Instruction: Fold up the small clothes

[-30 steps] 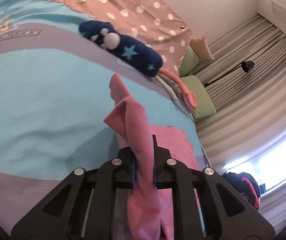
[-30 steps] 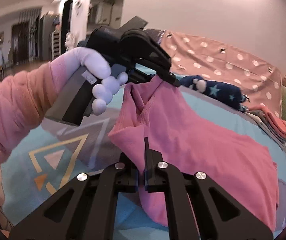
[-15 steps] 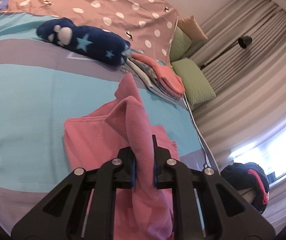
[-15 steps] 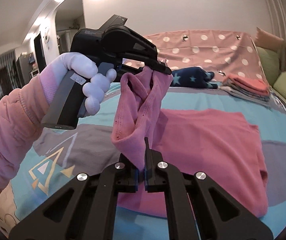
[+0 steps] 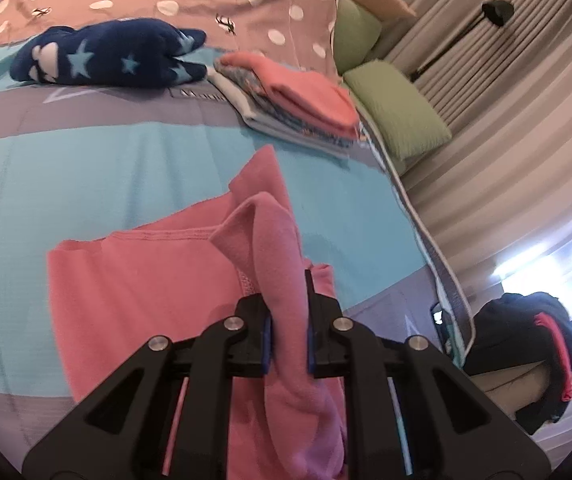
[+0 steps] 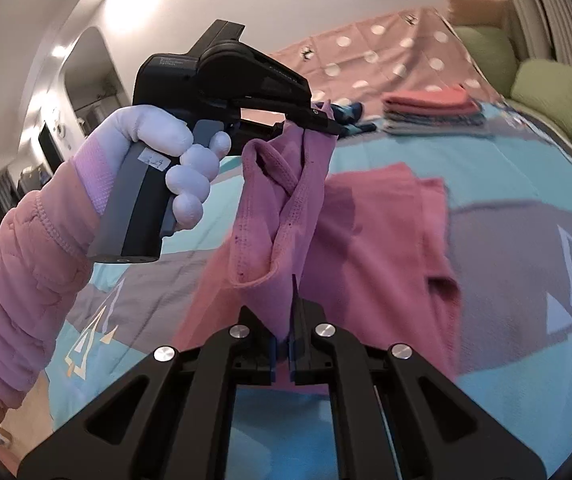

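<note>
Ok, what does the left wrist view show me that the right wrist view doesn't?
Only the left wrist view: the floor lamp against the curtains, and a dark bag beside the bed.

Only the right wrist view: the gloved left hand holding the left gripper, and the doorway behind.

Both: the pink garment lifted by its edge off the bedspread, with each gripper's jaws shut on it, including the right gripper, and the folded stack.

The garment (image 5: pixel 141 280) lies on the bed (image 5: pixel 85 168), its near edge lifted off the cover by both grippers; beyond it, toward the head of the bed, a stack of folded clothes (image 5: pixel 294 100) sits on the cover; left of the stack lies a plush toy (image 5: pixel 105 56); right of the stack, two pillows (image 5: pixel 394 108) rest at the bed's edge.
</note>
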`<action>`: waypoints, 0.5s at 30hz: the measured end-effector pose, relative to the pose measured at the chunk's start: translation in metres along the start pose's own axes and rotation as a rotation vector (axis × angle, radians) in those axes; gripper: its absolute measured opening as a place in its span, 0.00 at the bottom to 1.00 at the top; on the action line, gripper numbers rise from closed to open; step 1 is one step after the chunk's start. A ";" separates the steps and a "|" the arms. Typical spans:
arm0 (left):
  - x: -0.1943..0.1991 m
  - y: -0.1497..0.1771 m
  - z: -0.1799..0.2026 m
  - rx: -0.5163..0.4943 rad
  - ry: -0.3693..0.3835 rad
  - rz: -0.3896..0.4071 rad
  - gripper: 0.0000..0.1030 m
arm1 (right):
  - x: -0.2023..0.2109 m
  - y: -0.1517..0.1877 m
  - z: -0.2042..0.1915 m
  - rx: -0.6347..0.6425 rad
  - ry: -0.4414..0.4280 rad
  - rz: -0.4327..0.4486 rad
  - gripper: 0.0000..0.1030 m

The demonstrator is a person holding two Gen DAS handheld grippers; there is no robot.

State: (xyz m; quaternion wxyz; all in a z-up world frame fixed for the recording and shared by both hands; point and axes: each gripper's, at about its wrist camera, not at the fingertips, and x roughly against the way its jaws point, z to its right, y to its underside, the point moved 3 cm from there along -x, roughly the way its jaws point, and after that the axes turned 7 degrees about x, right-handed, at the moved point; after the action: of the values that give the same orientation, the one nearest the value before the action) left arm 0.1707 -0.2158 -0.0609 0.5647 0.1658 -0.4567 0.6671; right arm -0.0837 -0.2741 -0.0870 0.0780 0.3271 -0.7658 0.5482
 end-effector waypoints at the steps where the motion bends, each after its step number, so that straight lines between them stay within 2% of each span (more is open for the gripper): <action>1: -0.006 0.001 0.005 -0.008 -0.009 -0.006 0.12 | 0.001 0.003 0.006 -0.017 0.003 -0.004 0.04; 10: -0.065 0.012 0.034 -0.074 -0.125 -0.071 0.14 | 0.008 0.022 0.043 -0.146 0.002 -0.051 0.04; 13: -0.072 0.014 0.038 -0.085 -0.131 -0.075 0.24 | 0.005 0.028 0.052 -0.184 -0.015 -0.089 0.05; 15: -0.068 0.014 0.045 -0.109 -0.120 -0.051 0.35 | 0.005 0.034 0.062 -0.223 -0.025 -0.112 0.07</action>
State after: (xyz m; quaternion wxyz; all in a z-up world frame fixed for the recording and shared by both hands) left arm 0.1661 -0.2913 -0.0930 0.5616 0.1860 -0.5209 0.6154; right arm -0.0922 -0.3250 -0.1356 0.1352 0.3654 -0.8034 0.4502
